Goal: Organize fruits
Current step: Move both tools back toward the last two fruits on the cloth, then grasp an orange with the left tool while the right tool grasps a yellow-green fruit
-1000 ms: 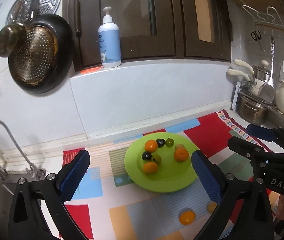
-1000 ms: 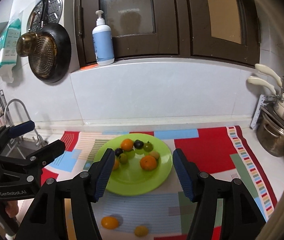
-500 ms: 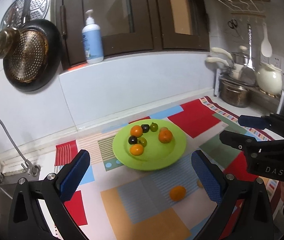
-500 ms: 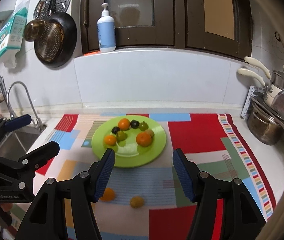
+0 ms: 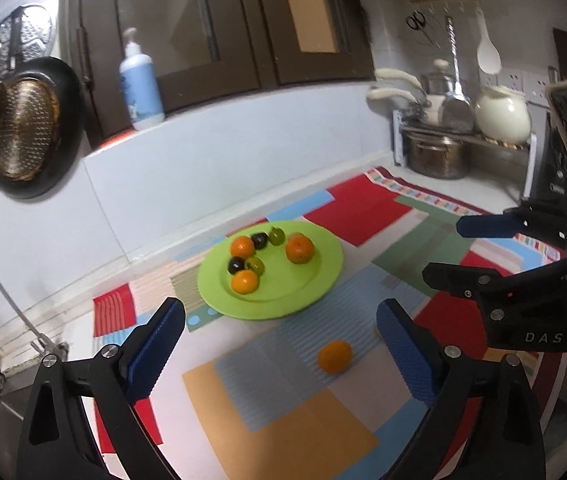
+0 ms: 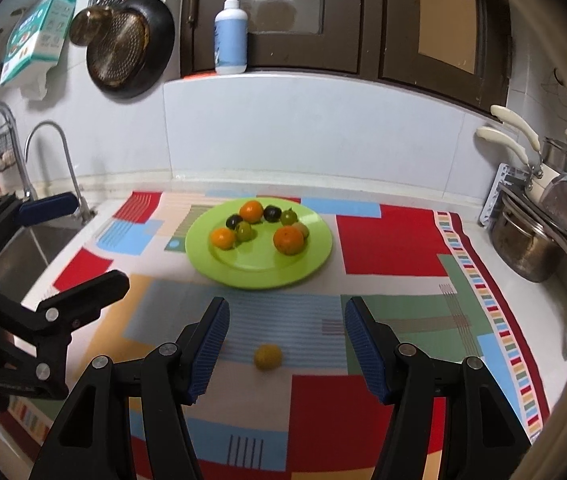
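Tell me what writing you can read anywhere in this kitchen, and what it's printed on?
"DAS": white letters on the body of the right gripper, seen from the left wrist.
Pump bottle label: too blurred to read.
Packet hanging on the wall: print too small to read.
Left gripper body: lettering too dark to read.

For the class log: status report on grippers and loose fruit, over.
Left gripper closing, nothing between. Right gripper open, empty, yellow fruit ahead. Orange fruit loose on mat; green plate loaded. Path clear.

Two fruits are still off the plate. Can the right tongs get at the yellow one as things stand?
Probably yes: the yellow fruit lies alone on the mat, framed by the open right tongs, nothing between.
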`<state>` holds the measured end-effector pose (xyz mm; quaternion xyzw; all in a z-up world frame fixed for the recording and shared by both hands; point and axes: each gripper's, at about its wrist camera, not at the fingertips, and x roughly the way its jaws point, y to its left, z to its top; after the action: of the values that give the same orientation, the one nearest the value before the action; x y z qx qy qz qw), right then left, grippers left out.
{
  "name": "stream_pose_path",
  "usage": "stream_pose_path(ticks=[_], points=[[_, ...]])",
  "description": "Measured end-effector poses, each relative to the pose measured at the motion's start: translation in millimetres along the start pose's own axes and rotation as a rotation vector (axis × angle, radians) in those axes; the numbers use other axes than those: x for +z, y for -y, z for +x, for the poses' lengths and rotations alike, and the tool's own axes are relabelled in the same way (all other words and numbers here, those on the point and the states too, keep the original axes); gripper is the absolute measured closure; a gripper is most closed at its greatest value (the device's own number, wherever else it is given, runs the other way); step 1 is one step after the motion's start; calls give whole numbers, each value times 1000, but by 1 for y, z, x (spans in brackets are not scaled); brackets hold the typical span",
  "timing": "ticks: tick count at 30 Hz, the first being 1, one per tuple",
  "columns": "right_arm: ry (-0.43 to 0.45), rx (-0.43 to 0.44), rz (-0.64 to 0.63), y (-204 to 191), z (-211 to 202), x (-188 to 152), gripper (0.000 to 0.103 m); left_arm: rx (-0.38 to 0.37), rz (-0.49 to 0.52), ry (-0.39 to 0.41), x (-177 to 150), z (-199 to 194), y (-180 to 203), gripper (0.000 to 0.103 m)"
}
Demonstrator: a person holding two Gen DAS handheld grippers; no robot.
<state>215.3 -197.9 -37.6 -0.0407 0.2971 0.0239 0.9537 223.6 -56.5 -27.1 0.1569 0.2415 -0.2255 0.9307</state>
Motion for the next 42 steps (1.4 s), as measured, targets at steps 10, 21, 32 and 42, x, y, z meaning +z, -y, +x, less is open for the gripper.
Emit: stream_pose_path(ticks=[10, 21, 32, 42], points=[[-78, 13, -114, -13, 26, -26, 42, -124, 102, -105, -27, 34, 15, 22], [-195, 72, -113, -9, 69, -44, 50, -239, 96, -244, -47, 80, 19, 45], [-269, 146, -91, -9, 96, -48, 61, -311, 58, -289, -48, 105, 17, 59], [-301, 174, -60, -7, 111, -47, 72, -337, -16, -324, -50, 119, 13, 70]])
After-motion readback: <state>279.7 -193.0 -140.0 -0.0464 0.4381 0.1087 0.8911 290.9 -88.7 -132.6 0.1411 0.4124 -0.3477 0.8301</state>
